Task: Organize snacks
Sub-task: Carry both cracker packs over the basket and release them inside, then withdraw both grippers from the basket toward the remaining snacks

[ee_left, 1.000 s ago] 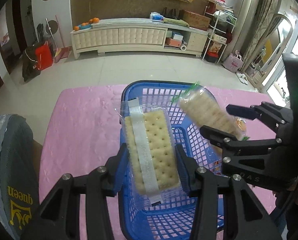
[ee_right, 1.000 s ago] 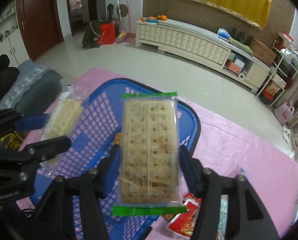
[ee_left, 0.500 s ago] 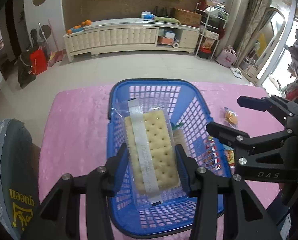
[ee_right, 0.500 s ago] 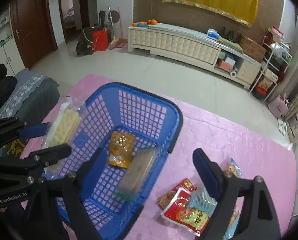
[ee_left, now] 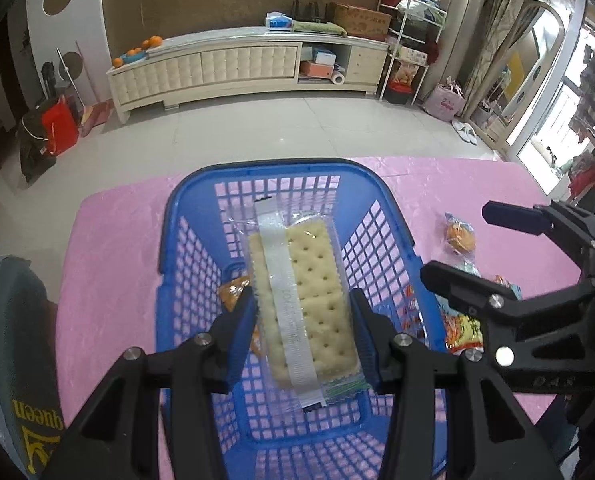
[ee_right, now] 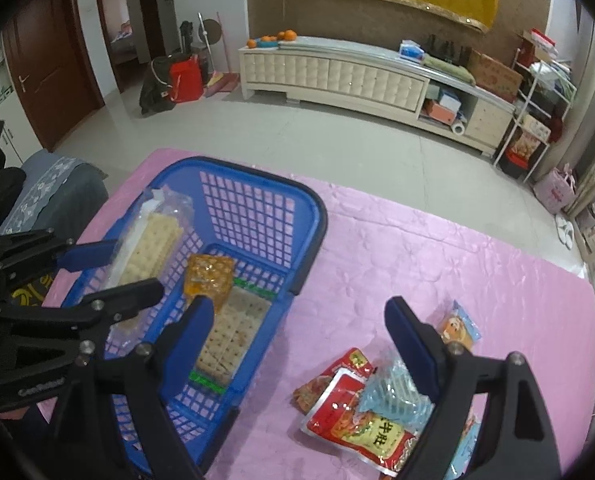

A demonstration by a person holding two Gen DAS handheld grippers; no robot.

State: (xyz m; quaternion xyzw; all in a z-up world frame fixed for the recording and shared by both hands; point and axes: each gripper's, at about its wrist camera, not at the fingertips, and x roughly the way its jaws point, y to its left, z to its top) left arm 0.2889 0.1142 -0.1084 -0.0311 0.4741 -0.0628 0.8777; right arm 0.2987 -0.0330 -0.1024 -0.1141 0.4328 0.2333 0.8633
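Observation:
My left gripper is shut on a clear-wrapped cracker pack and holds it above the blue mesh basket. In the right wrist view the same pack hangs over the basket. Inside lie a green-edged cracker pack and an orange snack packet. My right gripper is open and empty, right of the basket above the pink tablecloth. It also shows in the left wrist view.
Loose snacks lie on the cloth right of the basket: red packets, a pale blue packet and a small orange-and-blue packet. A grey cushion sits at the left table edge. Floor and a long cabinet lie beyond.
My right gripper opened and dropped its green-edged cracker pack into the basket, then drew back to the right. My left gripper still holds its pack and has shifted over the basket's middle.

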